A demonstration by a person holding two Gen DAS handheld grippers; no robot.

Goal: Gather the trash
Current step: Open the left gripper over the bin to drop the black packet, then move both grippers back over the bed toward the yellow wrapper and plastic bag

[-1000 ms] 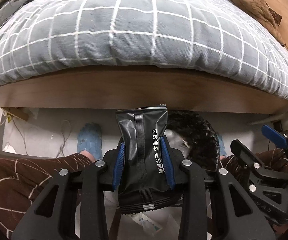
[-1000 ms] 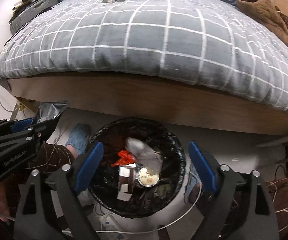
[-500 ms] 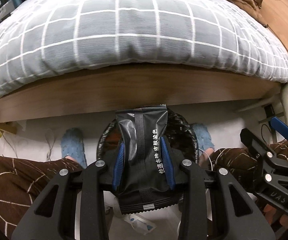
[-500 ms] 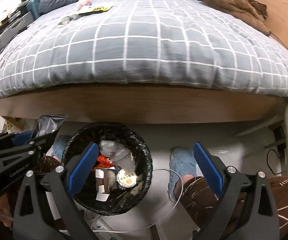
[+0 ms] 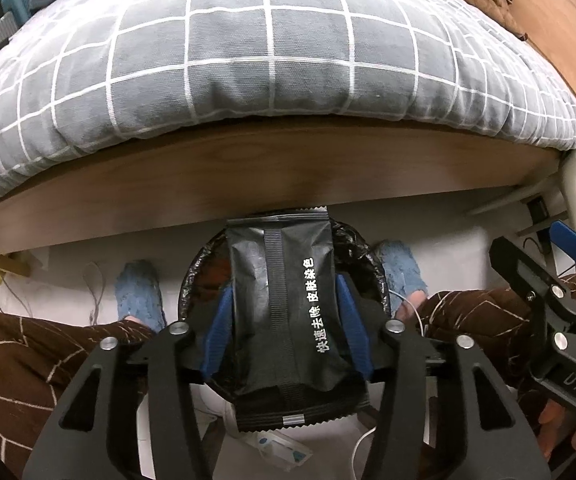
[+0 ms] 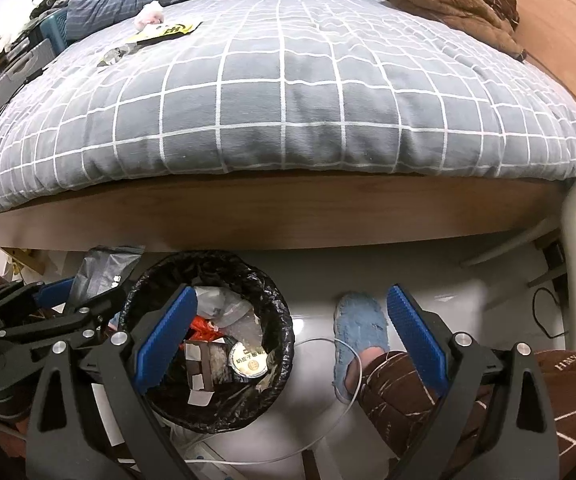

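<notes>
Bedroom floor beside a bed (image 6: 288, 208) with a wooden side rail and a grey checked duvet (image 6: 308, 92); pale floor below. The person's legs in brown patterned trousers and blue slippers flank the work area.

Left to right:

Left gripper (image 5: 284, 320): clenched on a black foil sachet (image 5: 284, 300) with white printing, blue pads pressing its two long edges. The sachet stands upright between the fingers, directly above the mouth of the bin (image 6: 280, 316), which is lined with a black bag. In the right wrist view the left gripper sits just beside the bin's left rim.

Handling judgement: sachet looks light, thin and crinkly, probably empty or near empty. Foil is likely slippery and yields under pressure, so the grip across the width at mid-body seems sound; the crimped end seams would be the stiffest hold. Not fragile. It should drop freely once let go.

Bin contents: crumpled clear plastic, a red wrapper, a round foil lid (image 6: 250, 360), paper scraps. Partly full, room remains.

Right gripper (image 6: 288, 340): jaws spread wide, holding nothing, hanging over the bin's right rim and the floor.

Obstructions: a thin white cable (image 6: 328, 396) loops on the floor near the right slipper (image 6: 362, 324). The bed rail is close behind the bin.

On the duvet, far left: a yellow wrapper (image 6: 168, 31) and a small crumpled clear piece (image 6: 114, 56), likely trash yet to collect. A brown garment (image 6: 448, 4) lies far right.
</notes>
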